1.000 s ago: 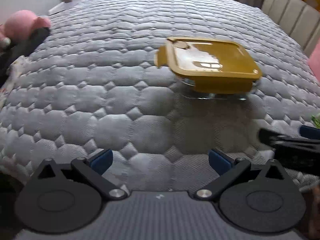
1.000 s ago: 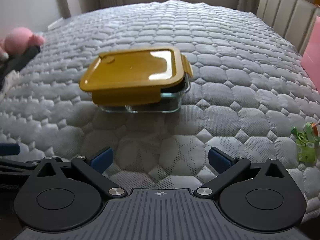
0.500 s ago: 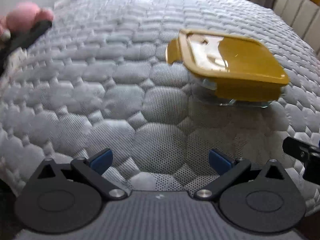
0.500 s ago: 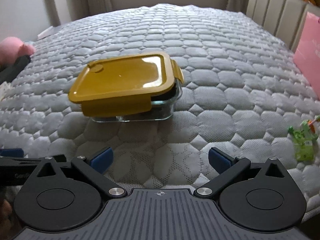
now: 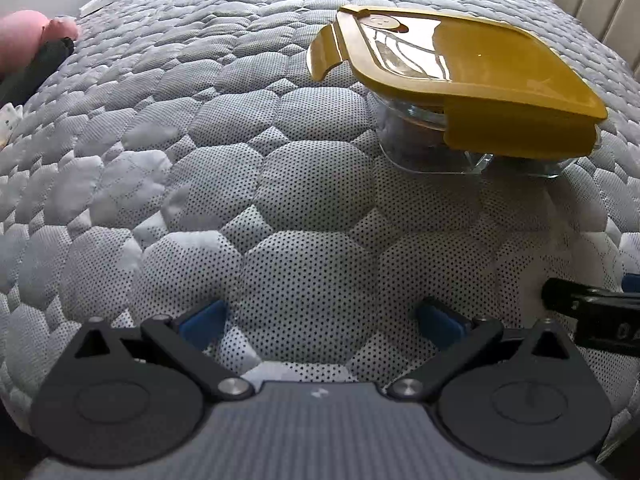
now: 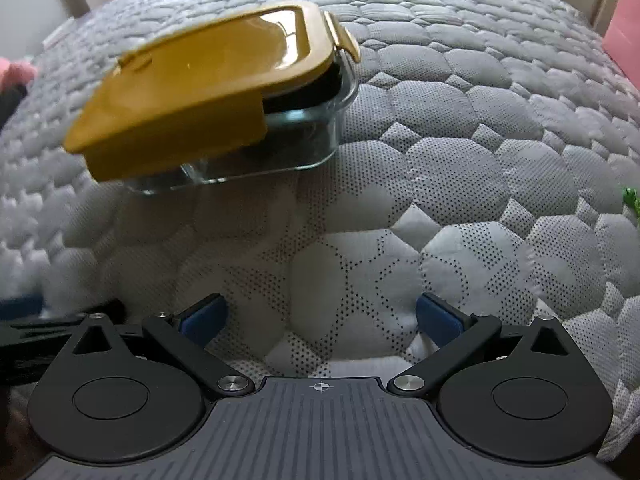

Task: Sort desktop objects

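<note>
A glass food container with a mustard-yellow lid [image 5: 468, 80] rests on the grey quilted mattress [image 5: 280, 184]; one side latch flap sticks out unclipped. In the right wrist view the same container [image 6: 216, 100] lies up and left of centre. My left gripper [image 5: 320, 320] is open, low over the mattress, with the container ahead to its right. My right gripper [image 6: 320, 318] is open too, with the container ahead to its left. Nothing sits between either pair of blue-padded fingers. The right gripper's black finger [image 5: 588, 308] shows at the left view's right edge.
A pink plush toy [image 5: 28, 40] with a dark object [image 5: 36, 68] lies at the mattress's far left. A small green item [image 6: 632, 200] peeks in at the right edge. A pink box [image 6: 624, 28] and a padded headboard [image 5: 592, 4] stand at the back right.
Both grippers have moved forward and lower toward the container, which now looks much larger in each view. Both stay open.
</note>
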{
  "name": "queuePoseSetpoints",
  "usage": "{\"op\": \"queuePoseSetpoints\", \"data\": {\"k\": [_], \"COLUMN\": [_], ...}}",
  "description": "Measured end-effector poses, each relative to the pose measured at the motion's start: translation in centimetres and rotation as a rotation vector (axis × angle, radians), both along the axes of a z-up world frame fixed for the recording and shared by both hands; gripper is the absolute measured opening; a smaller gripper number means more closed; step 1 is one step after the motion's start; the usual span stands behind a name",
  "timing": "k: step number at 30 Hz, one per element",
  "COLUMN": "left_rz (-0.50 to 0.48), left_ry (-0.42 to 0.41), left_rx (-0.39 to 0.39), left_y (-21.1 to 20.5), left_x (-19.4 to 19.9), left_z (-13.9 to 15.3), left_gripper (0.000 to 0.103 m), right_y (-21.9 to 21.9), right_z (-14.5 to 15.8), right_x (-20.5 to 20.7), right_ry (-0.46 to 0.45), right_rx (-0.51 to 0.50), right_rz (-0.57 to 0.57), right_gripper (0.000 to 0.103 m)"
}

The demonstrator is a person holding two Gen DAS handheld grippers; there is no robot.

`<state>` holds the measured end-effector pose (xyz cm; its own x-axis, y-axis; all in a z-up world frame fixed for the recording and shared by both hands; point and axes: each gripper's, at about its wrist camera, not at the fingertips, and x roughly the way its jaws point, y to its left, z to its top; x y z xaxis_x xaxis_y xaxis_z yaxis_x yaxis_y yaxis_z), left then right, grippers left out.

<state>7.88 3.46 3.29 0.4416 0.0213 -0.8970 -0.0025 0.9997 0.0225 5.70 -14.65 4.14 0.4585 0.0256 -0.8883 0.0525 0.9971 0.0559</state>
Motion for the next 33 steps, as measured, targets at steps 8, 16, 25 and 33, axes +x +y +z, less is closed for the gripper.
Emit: {"op": "queuePoseSetpoints", "data": {"k": [8, 16, 25, 33], "left_rz": [0.007, 0.008, 0.002, -0.009], "left_ry": [0.001, 0.002, -0.003, -0.072], "left_rx": [-0.007, -0.007, -0.006, -0.062], "left_y": [0.1, 0.1, 0.3, -0.5], "left_x": [0.1, 0.2, 0.0, -0.8], "left_z": [-0.1, -0.2, 0.0, 4.6], "left_gripper": [0.103, 0.103, 0.103, 0.103], "right_y": [0.7, 0.5, 0.1, -0.6], "right_z": [-0.2, 0.0, -0.3, 3.6], "right_x": [-0.5, -0.8, -0.3, -1.5], "right_ry": [-0.028, -0.030, -0.033, -0.173], "right_rx": [-0.037, -0.031, -0.026, -0.038], "right_rz": [0.030, 0.033, 0.034, 0.022], "right_gripper": [0.103, 0.103, 0.103, 0.103]}}
